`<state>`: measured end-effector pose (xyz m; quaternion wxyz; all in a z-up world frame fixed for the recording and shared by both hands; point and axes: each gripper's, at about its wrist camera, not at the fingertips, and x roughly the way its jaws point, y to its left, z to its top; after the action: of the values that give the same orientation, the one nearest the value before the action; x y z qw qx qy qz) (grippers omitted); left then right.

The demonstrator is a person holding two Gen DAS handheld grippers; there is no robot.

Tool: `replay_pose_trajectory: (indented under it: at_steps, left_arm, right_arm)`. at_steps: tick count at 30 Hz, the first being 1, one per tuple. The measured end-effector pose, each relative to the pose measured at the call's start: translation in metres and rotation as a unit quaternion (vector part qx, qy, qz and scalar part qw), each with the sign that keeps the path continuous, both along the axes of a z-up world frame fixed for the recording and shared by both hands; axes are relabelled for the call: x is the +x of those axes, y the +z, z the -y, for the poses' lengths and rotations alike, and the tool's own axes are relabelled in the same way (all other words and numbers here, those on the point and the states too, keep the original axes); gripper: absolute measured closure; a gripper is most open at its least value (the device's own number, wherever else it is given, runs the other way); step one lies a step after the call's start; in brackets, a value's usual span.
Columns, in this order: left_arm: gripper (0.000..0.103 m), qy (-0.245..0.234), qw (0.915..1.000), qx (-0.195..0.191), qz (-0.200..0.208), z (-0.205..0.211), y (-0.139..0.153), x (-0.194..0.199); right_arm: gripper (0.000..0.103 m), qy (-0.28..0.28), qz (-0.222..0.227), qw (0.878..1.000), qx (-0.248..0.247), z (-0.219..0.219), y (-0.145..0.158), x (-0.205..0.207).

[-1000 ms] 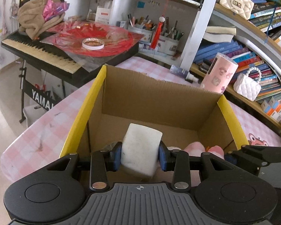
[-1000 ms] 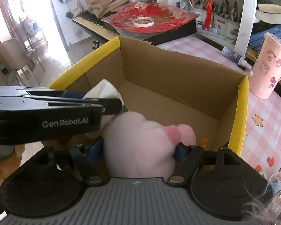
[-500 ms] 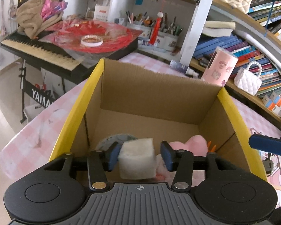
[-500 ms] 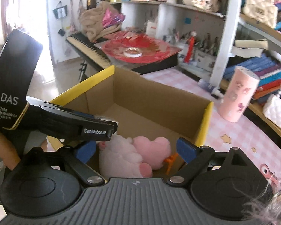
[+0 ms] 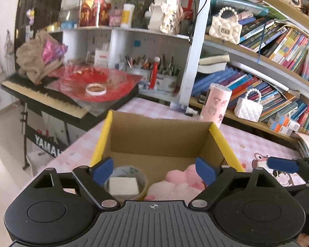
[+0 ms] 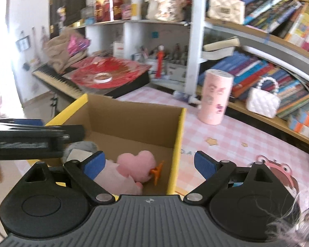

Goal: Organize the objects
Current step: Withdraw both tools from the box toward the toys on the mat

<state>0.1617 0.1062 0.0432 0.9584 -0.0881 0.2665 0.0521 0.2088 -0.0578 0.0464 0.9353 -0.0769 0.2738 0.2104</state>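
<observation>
A cardboard box (image 5: 160, 135) with yellow-edged flaps stands on the pink checked table; it also shows in the right wrist view (image 6: 131, 123). Inside lie a white foam block (image 5: 123, 185) on a tape roll (image 5: 141, 177), and a pink plush toy (image 5: 181, 182), seen with an orange part in the right wrist view (image 6: 136, 162). My left gripper (image 5: 154, 168) is open and empty above the box's near edge. My right gripper (image 6: 149, 163) is open and empty above the box's right side. The left gripper's side shows in the right wrist view (image 6: 31, 139).
A pink cylindrical tumbler (image 6: 215, 96) stands behind the box on the table (image 6: 237, 142). A keyboard piano (image 5: 47, 100) with red sheets and a tape roll stands at the left. Bookshelves (image 5: 267, 61) with white handbags run along the back right.
Both grippers opened and let go: the white block and the pink plush now lie in the box. Both grippers have pulled up and back from the box.
</observation>
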Motion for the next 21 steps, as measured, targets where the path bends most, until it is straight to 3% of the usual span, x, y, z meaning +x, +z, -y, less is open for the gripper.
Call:
replay_pose_trajectory:
  at_steps: [9,21]
  left_arm:
    - [0.006,0.012,0.9989,0.044,0.008,0.005,-0.004,-0.050]
    - [0.006,0.013,0.9984,0.044,-0.032,-0.002,-0.025,-0.108]
  right_arm:
    - [0.007,-0.067,0.006,0.998,-0.008,0.009,-0.011,-0.041]
    - [0.007,-0.079,-0.010,0.996,-0.035,-0.003,-0.033,-0.106]
